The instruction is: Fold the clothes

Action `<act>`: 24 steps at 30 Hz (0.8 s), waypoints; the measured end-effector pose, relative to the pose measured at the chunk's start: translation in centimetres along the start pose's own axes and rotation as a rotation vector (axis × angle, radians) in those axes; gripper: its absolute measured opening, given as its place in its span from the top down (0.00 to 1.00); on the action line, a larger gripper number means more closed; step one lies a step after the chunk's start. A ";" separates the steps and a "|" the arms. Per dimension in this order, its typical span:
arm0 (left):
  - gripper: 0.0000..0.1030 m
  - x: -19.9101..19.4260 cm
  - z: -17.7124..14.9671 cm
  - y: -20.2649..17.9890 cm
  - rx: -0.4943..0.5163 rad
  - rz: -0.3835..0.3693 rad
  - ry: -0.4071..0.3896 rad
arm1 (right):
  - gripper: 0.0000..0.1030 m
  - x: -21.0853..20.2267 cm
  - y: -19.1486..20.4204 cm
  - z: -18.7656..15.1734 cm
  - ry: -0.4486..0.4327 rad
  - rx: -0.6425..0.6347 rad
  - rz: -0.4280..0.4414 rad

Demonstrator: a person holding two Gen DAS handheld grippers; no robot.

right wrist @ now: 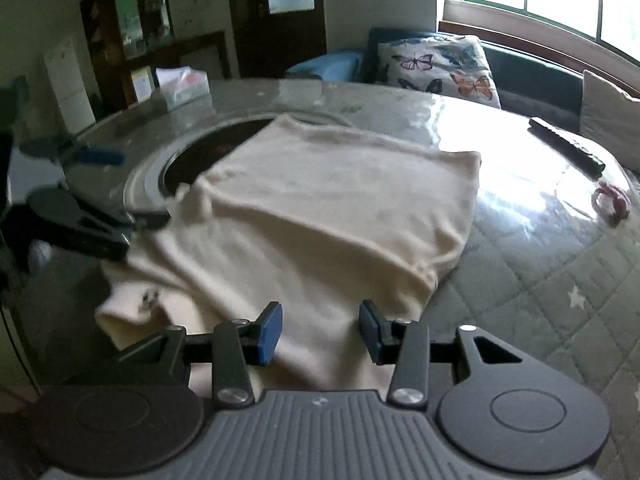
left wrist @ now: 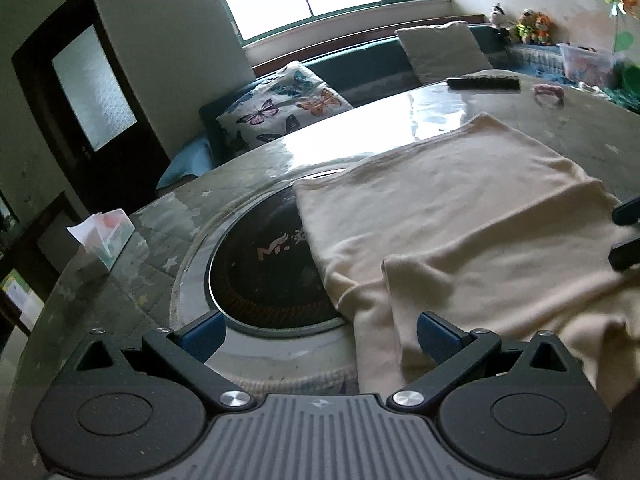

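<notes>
- Cream garment [right wrist: 320, 208] is lying folded on the round worktop [right wrist: 540, 280] (partly covering the black burner [left wrist: 264, 276]).
- Left hand-held gripper [left wrist: 320, 340] is hanging wide apart, gripping nothing.
- Right hand-held gripper [right wrist: 320, 332] is sitting apart over the cloth's near edge.

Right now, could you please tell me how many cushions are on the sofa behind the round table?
2. A white butterfly-print cushion leans at the sofa's door end, and a plain cream cushion leans farther along under the window. Others may be hidden behind the table.
</notes>
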State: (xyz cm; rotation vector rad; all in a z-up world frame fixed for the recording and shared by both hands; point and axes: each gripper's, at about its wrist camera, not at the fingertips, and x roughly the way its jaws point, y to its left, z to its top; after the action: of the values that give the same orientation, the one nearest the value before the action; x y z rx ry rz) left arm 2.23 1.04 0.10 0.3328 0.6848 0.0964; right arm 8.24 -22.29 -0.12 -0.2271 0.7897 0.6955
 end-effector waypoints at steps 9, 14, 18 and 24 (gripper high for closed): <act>0.03 -5.0 -3.3 -0.3 0.222 -0.093 -0.093 | 0.59 -1.6 0.8 -1.8 0.022 -0.062 -0.020; 0.14 -6.6 -4.7 -1.8 0.370 -0.198 -0.142 | 0.59 -3.3 1.5 -1.8 0.009 -0.111 -0.010; 0.25 -6.5 -5.2 -3.6 0.461 -0.261 -0.184 | 0.58 -4.0 2.3 -2.3 0.019 -0.183 -0.020; 0.62 -5.1 -4.9 -4.9 0.484 -0.358 -0.201 | 0.54 -4.5 3.6 -3.3 0.029 -0.294 -0.032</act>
State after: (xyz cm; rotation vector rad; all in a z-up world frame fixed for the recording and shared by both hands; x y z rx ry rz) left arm -4.90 -3.24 -1.95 0.6674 0.5528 -0.4453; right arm 1.81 -23.21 1.07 -0.5163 0.7082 0.7786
